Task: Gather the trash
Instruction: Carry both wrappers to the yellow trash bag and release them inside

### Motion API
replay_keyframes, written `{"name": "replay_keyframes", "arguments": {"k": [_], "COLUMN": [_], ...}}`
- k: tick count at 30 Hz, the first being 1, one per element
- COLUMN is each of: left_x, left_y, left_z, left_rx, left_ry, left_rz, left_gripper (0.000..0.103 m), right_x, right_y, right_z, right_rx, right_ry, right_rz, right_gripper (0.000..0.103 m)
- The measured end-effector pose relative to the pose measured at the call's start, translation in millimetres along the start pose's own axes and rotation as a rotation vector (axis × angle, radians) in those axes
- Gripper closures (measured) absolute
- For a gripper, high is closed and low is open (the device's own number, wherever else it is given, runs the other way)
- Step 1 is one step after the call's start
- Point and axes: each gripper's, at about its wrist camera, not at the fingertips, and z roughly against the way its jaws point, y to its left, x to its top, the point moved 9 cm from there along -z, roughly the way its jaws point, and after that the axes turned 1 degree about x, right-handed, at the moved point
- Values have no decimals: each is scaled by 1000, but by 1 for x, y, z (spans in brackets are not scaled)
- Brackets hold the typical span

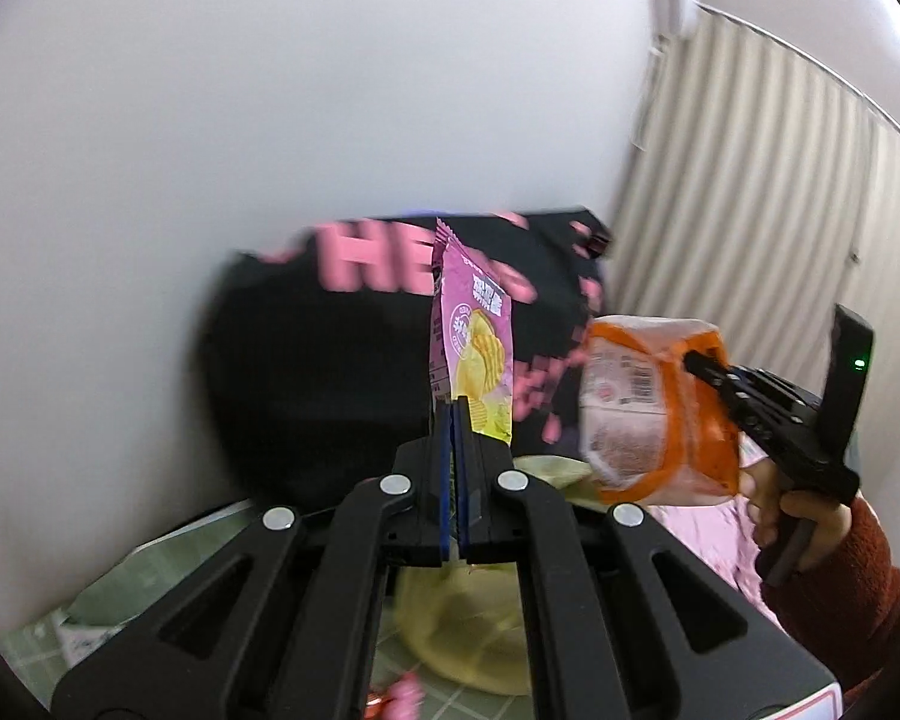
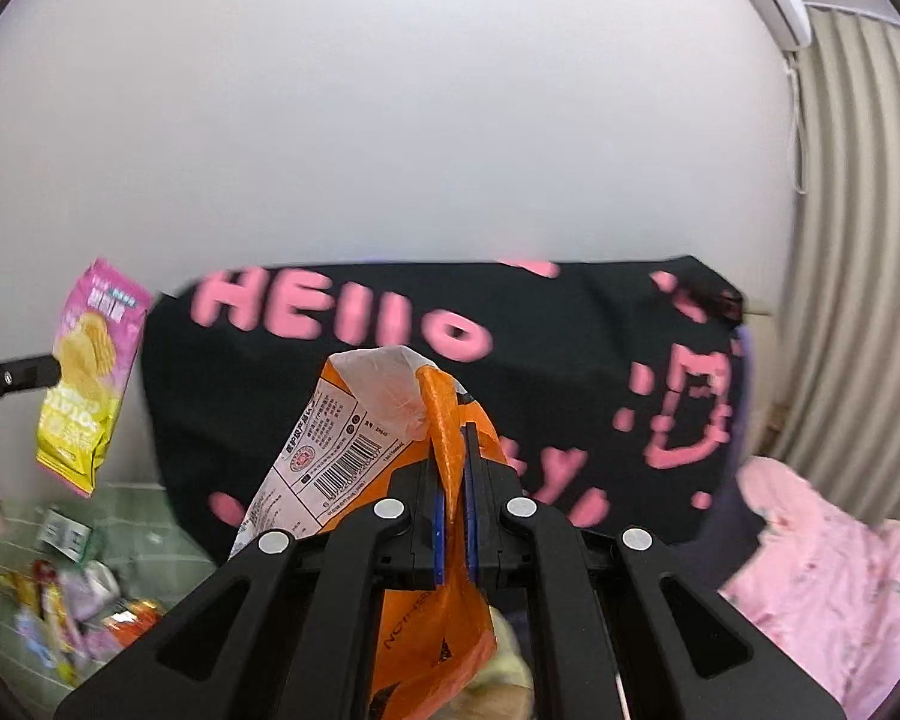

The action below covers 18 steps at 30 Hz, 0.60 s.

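Left gripper (image 1: 453, 414): pressed together on the lower edge of a pink and yellow crisp packet (image 1: 477, 348), which is held up in the air.
Right gripper (image 2: 453, 438): pinching an orange wrapper (image 2: 354, 450), also lifted.
Behind both: black cloth (image 2: 570, 372) with pink lettering.
Below left: more wrappers (image 2: 72, 606) on a green tiled surface.
Right: pink bedding (image 2: 840, 570).

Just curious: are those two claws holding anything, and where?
Left gripper pinches the pink-and-yellow crisp packet at its lower edge; right gripper clamps the orange plastic wrapper by a fold.
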Motion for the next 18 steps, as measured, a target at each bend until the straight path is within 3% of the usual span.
{"name": "replay_keyframes", "arguments": {"k": [3, 6, 10, 18], "left_x": [-9, -29, -83, -172], "left_y": [-31, -48, -57, -85], "left_z": [-30, -59, -111, -170], "left_rx": [-89, -124, -140, -165], "left_ry": [68, 136, 327, 567], "left_rz": [-41, -74, -61, -170], "left_gripper": [102, 102, 102, 102], "right_x": [-26, -66, -128, -143], "right_y": [-6, 8, 28, 14], "right_z": [-12, -41, -74, -78], "right_rx": [-14, 49, 114, 180], "right_ry": [51, 150, 311, 357], "right_rz": [7, -14, -32, -139], "right_gripper": [97, 97, 97, 97]}}
